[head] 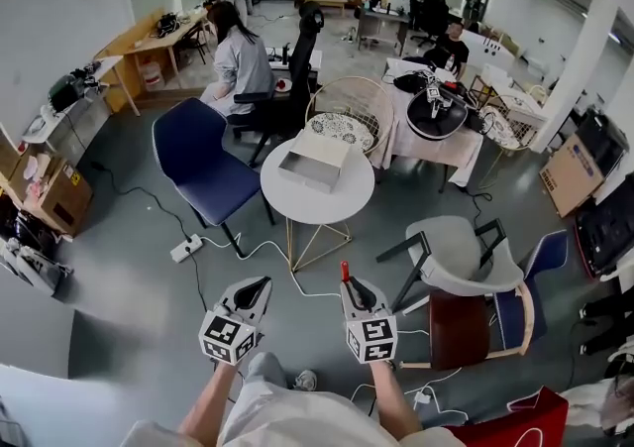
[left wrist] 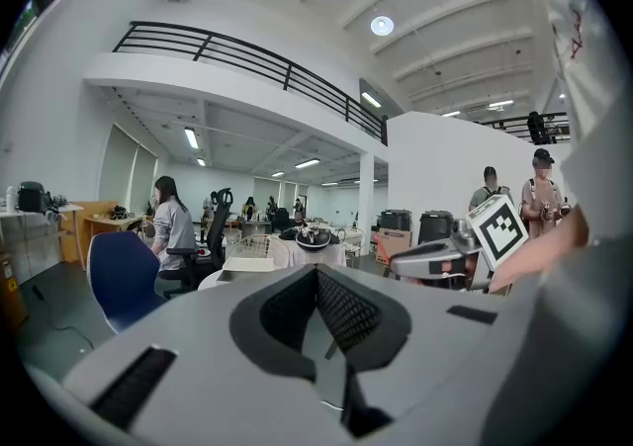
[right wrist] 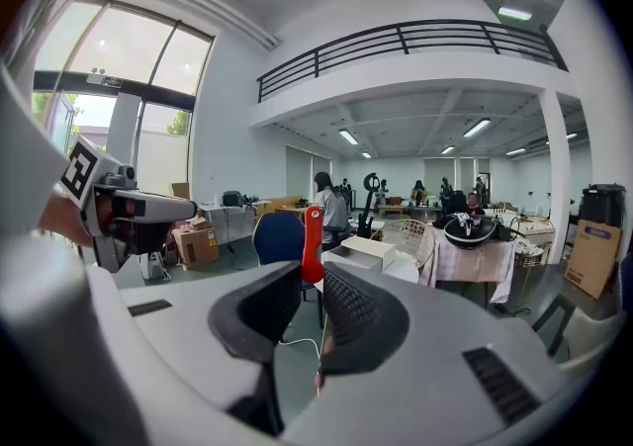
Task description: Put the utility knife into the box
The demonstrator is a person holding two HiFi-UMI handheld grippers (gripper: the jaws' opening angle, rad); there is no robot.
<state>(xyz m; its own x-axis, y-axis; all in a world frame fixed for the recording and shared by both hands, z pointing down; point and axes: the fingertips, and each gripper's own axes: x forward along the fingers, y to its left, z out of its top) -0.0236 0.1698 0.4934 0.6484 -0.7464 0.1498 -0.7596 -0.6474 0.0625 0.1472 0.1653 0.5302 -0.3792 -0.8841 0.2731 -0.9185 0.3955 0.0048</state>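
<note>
right gripper view: right gripper (right wrist: 312, 284) pinches slim red utility knife (right wrist: 313, 236) upright, likely for a clean drop; open white cardboard box (head: 315, 163) on round white table (head: 287, 205) well ahead; left gripper (left wrist: 318, 274) closed, empty

left tool (head: 262, 282) apparently closed, empty; right tool (head: 348, 284) clamped on utility knife (right wrist: 312, 236), side by side

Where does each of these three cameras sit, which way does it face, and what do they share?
Head view: on the person's head, steeply down at the round table and box; left gripper, right gripper, forearms, legs show.
Left gripper view: on the left gripper, roughly level along its shut, empty jaws; right gripper at right.
Right gripper view: on the right gripper, along jaws clamping the utility knife; left gripper at left.
Shared: all see the box.
</note>
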